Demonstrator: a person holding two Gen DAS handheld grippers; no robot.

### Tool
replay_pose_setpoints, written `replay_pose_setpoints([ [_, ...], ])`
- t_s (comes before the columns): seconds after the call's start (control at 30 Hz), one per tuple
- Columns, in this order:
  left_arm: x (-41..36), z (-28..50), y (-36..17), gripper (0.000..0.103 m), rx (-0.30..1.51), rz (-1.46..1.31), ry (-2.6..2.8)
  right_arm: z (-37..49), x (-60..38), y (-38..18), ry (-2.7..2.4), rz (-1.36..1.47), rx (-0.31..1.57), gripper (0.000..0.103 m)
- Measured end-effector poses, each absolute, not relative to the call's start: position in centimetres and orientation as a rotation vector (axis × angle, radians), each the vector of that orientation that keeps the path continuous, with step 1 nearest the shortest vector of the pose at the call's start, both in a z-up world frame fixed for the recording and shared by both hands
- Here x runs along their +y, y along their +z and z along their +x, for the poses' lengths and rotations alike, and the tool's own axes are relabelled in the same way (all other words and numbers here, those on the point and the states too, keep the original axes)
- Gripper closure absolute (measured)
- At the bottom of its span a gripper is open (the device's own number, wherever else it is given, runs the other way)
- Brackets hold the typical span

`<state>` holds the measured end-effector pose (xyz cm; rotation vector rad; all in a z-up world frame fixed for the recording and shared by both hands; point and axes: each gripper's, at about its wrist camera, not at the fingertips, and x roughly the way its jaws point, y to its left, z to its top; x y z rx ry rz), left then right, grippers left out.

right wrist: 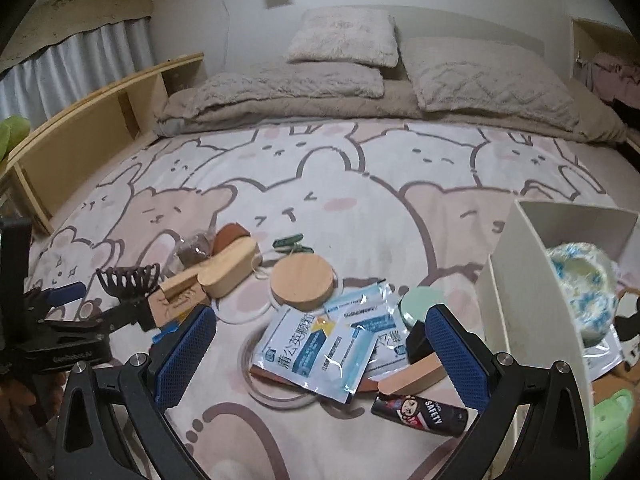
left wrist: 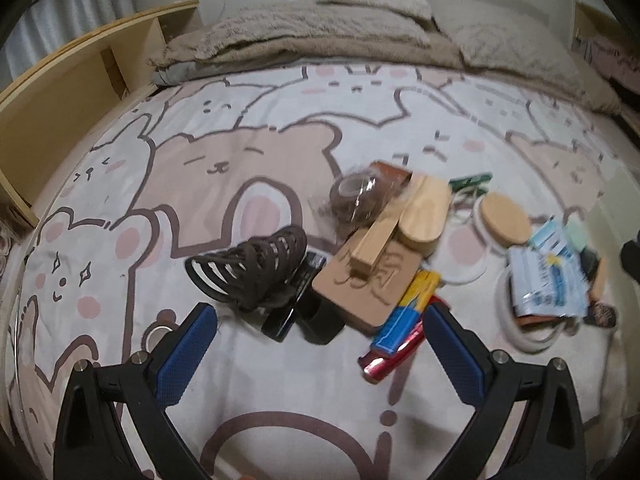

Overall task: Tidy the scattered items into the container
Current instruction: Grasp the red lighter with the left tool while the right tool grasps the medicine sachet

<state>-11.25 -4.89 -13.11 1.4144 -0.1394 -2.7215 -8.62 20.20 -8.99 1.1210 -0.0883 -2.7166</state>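
Both hand-held grippers, left (left wrist: 320,320) and right (right wrist: 320,320), are hanging spread apart and empty over clutter on the bed (right wrist: 360,184). Overlapping packets (right wrist: 320,344) are likely slipping when pinched; box (right wrist: 516,280) is waiting just right.

- Dim, even indoor light with only soft shadows
- Strong fisheye bending and dark corners in both views
- Left wrist view is motion-blurred toward its right side
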Motion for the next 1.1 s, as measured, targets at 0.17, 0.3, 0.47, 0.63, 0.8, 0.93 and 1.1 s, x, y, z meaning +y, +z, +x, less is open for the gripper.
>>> replay_pose_setpoints([
  [0.17,-4.2,-12.3,-14.8,0.0,-0.097,1.483,-2.699,-8.9,20.2,-10.0,-2.718,1.141,-0.078,0.0],
  [0.3,-3.4,-12.8,-15.9,0.001,0.094,1.582,-2.662,-9.0,20.6,-10.0,-2.727,1.147,-0.092,0.0],
  [0.47,-3.0,-13.1,-17.5,0.012,0.315,1.689,-2.577,-9.3,21.2,-10.2,-2.721,1.161,-0.125,0.0],
  [0.63,-2.6,-13.4,-18.2,0.012,0.307,1.66,-2.536,-9.1,21.6,-10.3,-2.714,1.162,-0.145,0.0],
  [0.8,-2.9,-13.9,-18.3,0.008,0.375,1.623,-2.484,-9.3,21.5,-10.4,-2.707,1.168,-0.156,0.0],
  [0.93,-2.6,-14.1,-18.5,0.007,0.373,1.606,-2.451,-9.4,21.5,-10.5,-2.708,1.177,-0.149,0.0],
  [1.1,-2.2,-14.2,-18.8,0.005,0.348,1.586,-2.437,-9.6,21.7,-10.8,-2.706,1.195,-0.155,0.0],
])
